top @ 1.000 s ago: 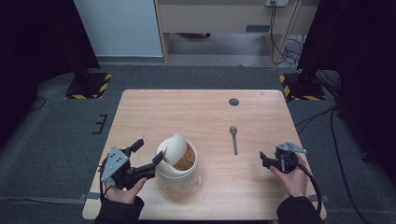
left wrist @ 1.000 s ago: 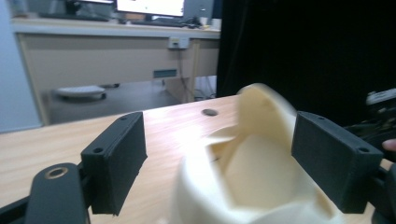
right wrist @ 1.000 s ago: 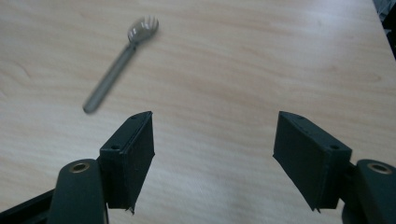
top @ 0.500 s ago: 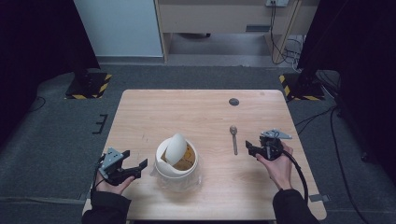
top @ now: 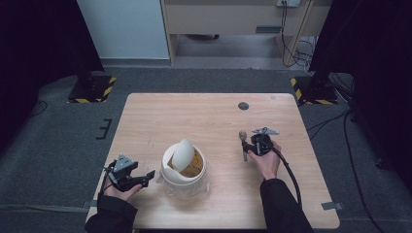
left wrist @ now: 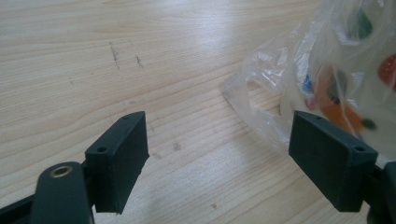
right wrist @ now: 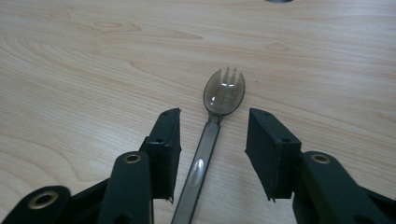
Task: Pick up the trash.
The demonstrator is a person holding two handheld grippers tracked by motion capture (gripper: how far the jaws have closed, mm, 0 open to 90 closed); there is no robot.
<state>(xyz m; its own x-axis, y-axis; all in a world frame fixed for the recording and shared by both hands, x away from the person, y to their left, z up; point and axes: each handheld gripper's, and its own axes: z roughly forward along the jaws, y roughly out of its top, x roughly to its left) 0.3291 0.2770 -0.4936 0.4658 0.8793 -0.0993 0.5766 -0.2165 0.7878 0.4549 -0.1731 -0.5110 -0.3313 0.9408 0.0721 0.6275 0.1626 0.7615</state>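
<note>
A pale wood-grain tabletop (top: 204,116) is being shown standing on grey carpet, with dark curtains at both sides and a light panel and a wooden desk frame behind it. Black-and-yellow striped feet (top: 92,90) are being seen on the floor at the far left and right. A small dark round disc (top: 243,106) is lying near the tabletop's far edge.

The right hand-held gripper (right wrist: 212,140) is being held low over the tabletop, its jaws released and standing on either side of the handle of a smoky translucent spork (right wrist: 219,109), which is lying flat on the wood, not yet clamped.

The left hand-held gripper (left wrist: 217,154) is being held released near the front left, just beside a white cup (top: 184,167) wrapped in clear plastic (left wrist: 280,88), its lid tilted up.
</note>
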